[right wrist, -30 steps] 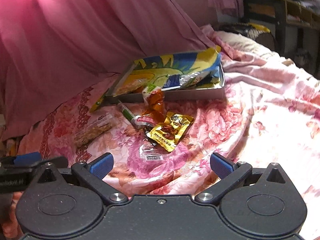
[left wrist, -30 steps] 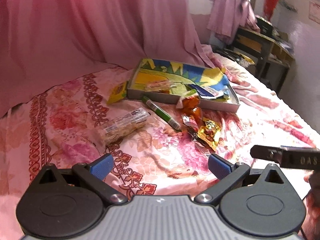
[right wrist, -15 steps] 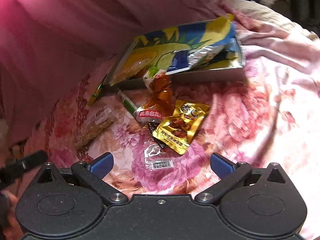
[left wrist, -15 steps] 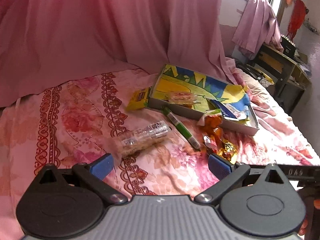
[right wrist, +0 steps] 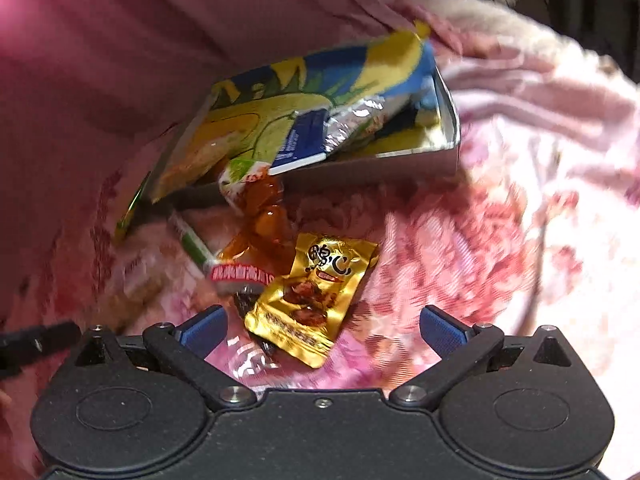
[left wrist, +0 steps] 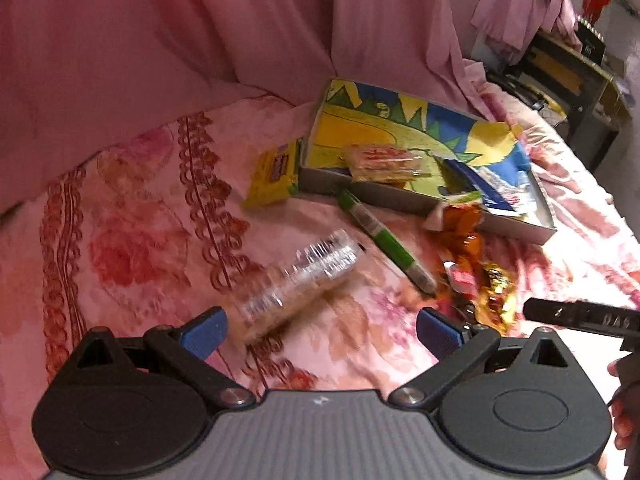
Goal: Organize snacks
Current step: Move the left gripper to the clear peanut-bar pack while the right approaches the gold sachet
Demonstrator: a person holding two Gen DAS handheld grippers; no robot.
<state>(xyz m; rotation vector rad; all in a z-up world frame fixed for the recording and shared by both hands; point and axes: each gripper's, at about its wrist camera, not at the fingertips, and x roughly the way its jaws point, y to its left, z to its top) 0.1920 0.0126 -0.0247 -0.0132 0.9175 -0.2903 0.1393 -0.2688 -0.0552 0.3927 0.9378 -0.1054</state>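
Note:
Snacks lie on a pink flowered bedspread around a shallow box point(left wrist: 516, 227) lined with yellow, blue and green paper. My left gripper point(left wrist: 320, 332) is open just above a clear tube of biscuits point(left wrist: 296, 284). A green stick pack point(left wrist: 380, 236) and a yellow packet point(left wrist: 274, 178) lie nearby. My right gripper point(right wrist: 322, 330) is open over a gold packet point(right wrist: 316, 292), with an orange wrapped snack point(right wrist: 260, 220) and a clear wrapper point(right wrist: 252, 356) close by. The box point(right wrist: 392, 166) holds a blue packet point(right wrist: 304, 140), a silver one point(right wrist: 352, 120) and a clear bag of snacks point(left wrist: 384, 162).
A pink curtain point(left wrist: 200, 40) hangs behind the bed. A dark desk point(left wrist: 560, 80) with clutter stands at the far right beyond the bed. The right gripper's finger point(left wrist: 580, 314) shows at the lower right of the left wrist view, with part of a hand point(left wrist: 624, 400).
Both grippers have moved forward and down toward the snacks. The left has closed in on the biscuit tube, the right on the gold packet. Both stay open.

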